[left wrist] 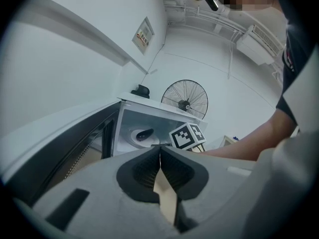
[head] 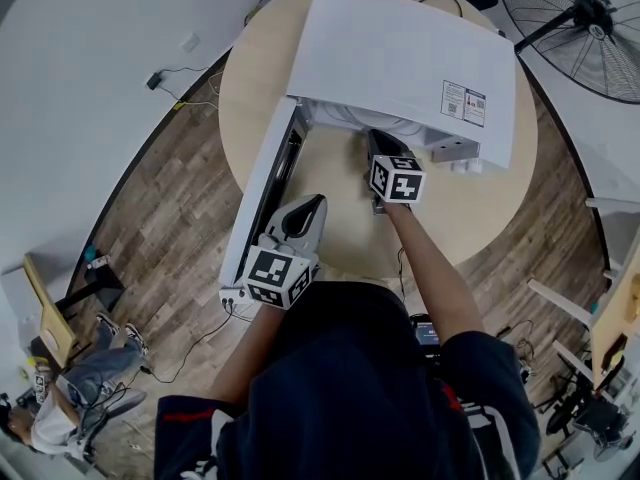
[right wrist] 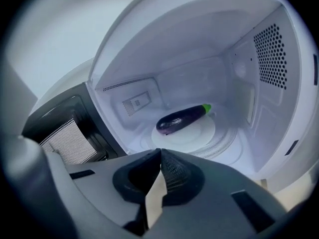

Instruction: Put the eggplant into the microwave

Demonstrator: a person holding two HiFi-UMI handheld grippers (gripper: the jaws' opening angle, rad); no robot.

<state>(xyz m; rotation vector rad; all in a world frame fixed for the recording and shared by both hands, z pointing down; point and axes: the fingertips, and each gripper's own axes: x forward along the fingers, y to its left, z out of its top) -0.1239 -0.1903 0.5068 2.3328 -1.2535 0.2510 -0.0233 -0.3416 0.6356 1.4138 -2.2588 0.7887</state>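
A dark purple eggplant with a green stem lies on the white turntable inside the open microwave. My right gripper is shut and empty, just in front of the cavity mouth, apart from the eggplant. In the head view the right gripper reaches into the microwave opening. My left gripper is shut with nothing in it, held back beside the open door. From there the eggplant shows small inside the cavity. In the head view the left gripper points along the door.
The microwave stands on a round wooden table. Its door swings out to the left. A floor fan stands behind the table. Cables run over the wooden floor, and another person sits at the lower left.
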